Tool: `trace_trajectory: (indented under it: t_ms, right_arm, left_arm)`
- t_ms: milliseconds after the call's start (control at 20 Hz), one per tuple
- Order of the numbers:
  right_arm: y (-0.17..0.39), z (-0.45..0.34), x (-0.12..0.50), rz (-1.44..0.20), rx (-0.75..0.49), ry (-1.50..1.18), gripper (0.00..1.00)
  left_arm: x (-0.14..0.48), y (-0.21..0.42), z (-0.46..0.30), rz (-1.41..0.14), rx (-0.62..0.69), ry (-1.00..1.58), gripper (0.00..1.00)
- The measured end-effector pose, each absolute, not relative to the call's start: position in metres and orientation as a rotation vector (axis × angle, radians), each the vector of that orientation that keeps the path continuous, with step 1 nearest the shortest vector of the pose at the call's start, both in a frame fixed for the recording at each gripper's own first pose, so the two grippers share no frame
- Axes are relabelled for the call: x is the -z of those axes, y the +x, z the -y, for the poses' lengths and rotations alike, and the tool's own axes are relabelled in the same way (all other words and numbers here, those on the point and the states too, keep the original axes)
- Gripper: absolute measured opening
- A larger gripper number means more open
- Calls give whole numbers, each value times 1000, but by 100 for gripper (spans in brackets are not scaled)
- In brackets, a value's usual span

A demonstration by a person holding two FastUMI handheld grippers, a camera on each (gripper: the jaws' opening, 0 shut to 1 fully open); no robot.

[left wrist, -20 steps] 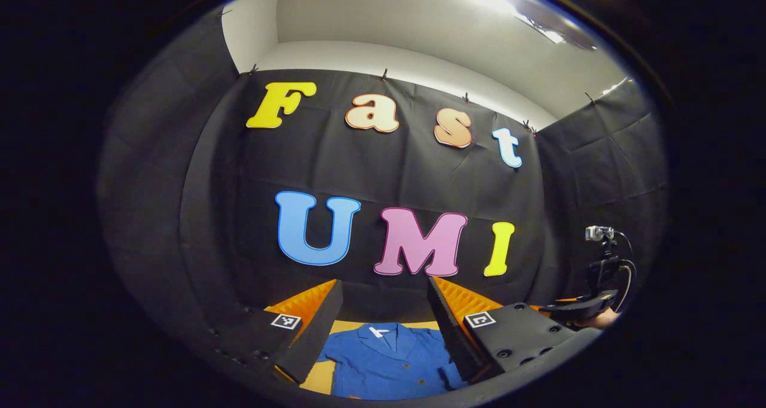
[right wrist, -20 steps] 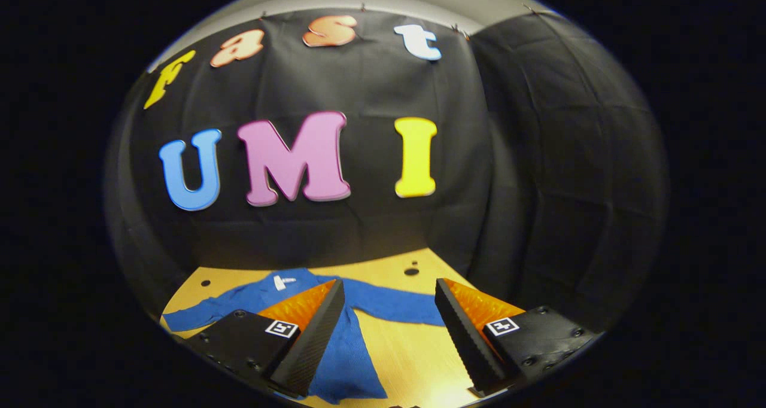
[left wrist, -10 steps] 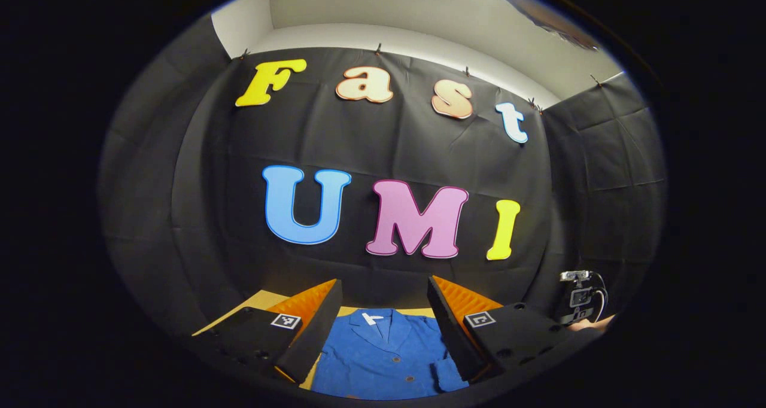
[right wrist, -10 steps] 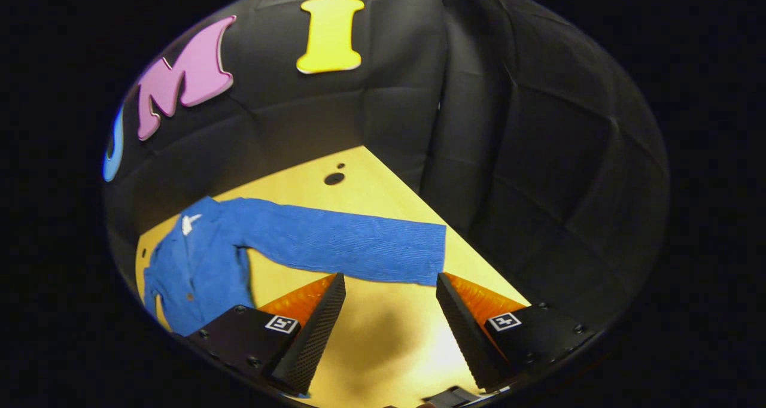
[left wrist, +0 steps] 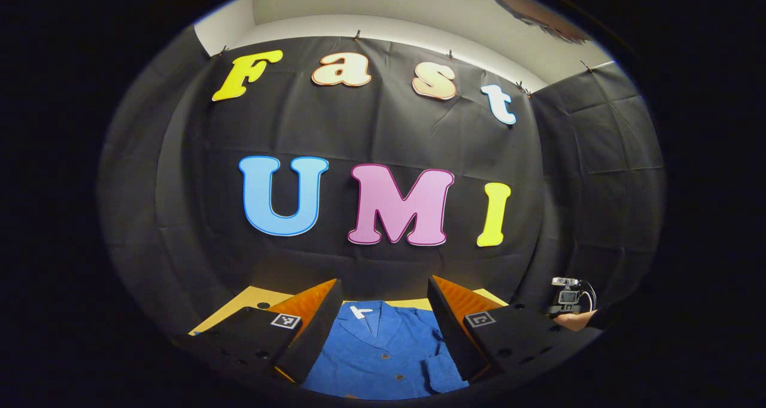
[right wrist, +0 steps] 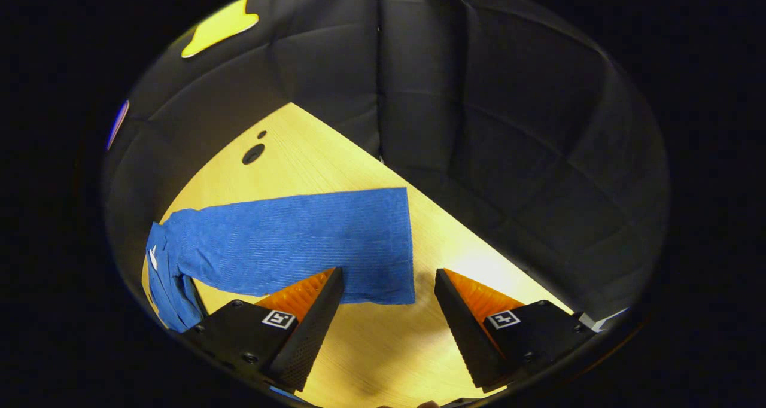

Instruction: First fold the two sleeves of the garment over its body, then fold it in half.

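A pale wooden bench [right wrist: 371, 348] runs up to the black cloth wall [right wrist: 514, 127] of the booth, with two dark holes [right wrist: 254, 153] in its top toward the upper left of the right gripper view. The left gripper view takes in the garment's [left wrist: 383, 354] front at the bottom centre: a collar, a white tag [left wrist: 360, 311] and small buttons, lying flat on the bench between the left gripper's [left wrist: 383, 324] widely parted, empty fingers. At its lower right edge the right gripper [left wrist: 565, 300] appears with the hand [left wrist: 575, 320] holding it. The right gripper view instead looks down on one sleeve [right wrist: 299, 240], stretched straight across the bench from the left edge to the centre, its ribbed blue knit ending in a square cuff. There the right gripper [right wrist: 389, 312] is spread wide, gripping nothing, one finger overlapping the sleeve's lower edge in the frame.
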State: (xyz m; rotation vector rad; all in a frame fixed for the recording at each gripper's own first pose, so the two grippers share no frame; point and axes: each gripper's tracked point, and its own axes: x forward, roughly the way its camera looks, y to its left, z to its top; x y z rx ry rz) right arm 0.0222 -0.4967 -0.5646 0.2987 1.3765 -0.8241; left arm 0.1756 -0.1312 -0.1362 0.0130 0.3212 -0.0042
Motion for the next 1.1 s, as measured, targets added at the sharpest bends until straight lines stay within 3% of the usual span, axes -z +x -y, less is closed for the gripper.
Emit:
trace_trajectory:
  t_ms: [200, 250, 300, 500, 550, 800, 1100]
  right_arm:
    - [31, 502, 559, -1399, 777, 205, 100]
    - [35, 497, 562, -1391, 753, 196, 90]
    - [40, 493, 565, -1376, 731, 189, 87]
    - [55, 481, 580, -1298, 701, 299, 13]
    - [57, 477, 582, -1289, 693, 327, 6]
    - [103, 468, 548, -1103, 660, 330, 5]
    - [186, 380, 507, -1048, 419, 271, 5]
  left_arm:
    - [140, 185, 133, -319, -6, 1, 82]
    - [143, 186, 135, -322, -1, -3, 82]
    - [144, 189, 137, -325, 2, -4, 82]
    - [144, 191, 138, -328, 5, 11, 82]
    - [145, 190, 138, -331, 4, 13, 82]
    - [154, 182, 132, -361, -18, -12, 82]
    - [162, 158, 103, -368, -107, -53, 82]
